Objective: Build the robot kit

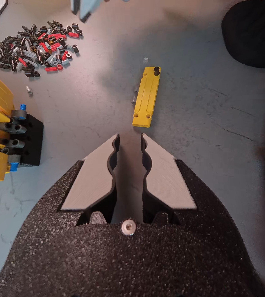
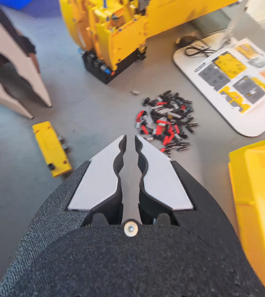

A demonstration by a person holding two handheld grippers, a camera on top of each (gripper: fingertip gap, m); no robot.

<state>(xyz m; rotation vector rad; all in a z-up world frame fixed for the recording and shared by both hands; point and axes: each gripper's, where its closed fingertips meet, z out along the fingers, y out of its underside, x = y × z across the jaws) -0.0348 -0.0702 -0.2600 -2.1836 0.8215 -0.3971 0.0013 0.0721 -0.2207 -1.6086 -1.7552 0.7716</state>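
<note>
While both grippers are hovering over the grey surface [image 1: 80, 99], neither is holding anything. A big yellow brick model [image 2: 112, 32] on a black base is sitting at the far side, with a yellow bin [image 2: 260, 192] lying close by the right gripper [image 2: 130, 136] and a white board [image 2: 209, 122] carrying a printed sheet beyond it. The left gripper [image 1: 129, 136] is pointing at a long yellow panel [image 1: 146, 96] lying flat just ahead of its tips, not touching them. Its fingers are standing spread with a clear gap. The right gripper's fingers are standing slightly apart, a narrower gap, and are aiming just beside a pile of black, red and grey pins [image 2: 165, 122]. A black pin [image 1: 156, 70] is sticking in the panel's far end, two grey pegs are jutting from its side, and one loose grey pin [image 1: 29, 90] is lying near the model.
</note>
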